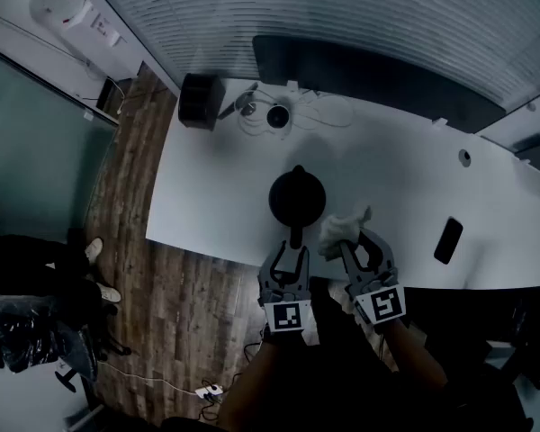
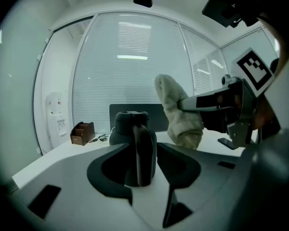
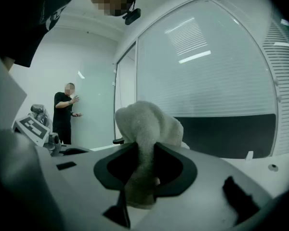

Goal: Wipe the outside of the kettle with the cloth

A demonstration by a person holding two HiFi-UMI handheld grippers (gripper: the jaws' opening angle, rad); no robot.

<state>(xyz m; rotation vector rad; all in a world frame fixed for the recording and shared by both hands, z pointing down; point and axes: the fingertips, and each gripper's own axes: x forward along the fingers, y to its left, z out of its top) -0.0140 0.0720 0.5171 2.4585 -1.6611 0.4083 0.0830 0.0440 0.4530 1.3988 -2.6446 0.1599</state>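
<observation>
A black kettle [image 1: 297, 196] stands on the white table [image 1: 207, 196], its handle [image 1: 296, 235] pointing at me. My left gripper [image 1: 288, 261] is shut on that handle. In the left gripper view the handle [image 2: 143, 153] stands upright between the jaws, with the kettle's body [image 2: 127, 126] behind it. My right gripper [image 1: 353, 243] is shut on a bunched pale cloth [image 1: 339, 230], held just right of the kettle and apart from it. The cloth [image 3: 147, 129] sticks up between the jaws in the right gripper view, and it hangs right of the kettle as a pale wad [image 2: 180, 114] in the left gripper view.
A black phone [image 1: 448, 239] lies on the table at the right. At the far edge are a black round thing [image 1: 200, 100], coiled cables with a small white device [image 1: 277, 115] and a long dark panel [image 1: 378, 75]. A person [image 3: 65, 112] stands by the glass wall.
</observation>
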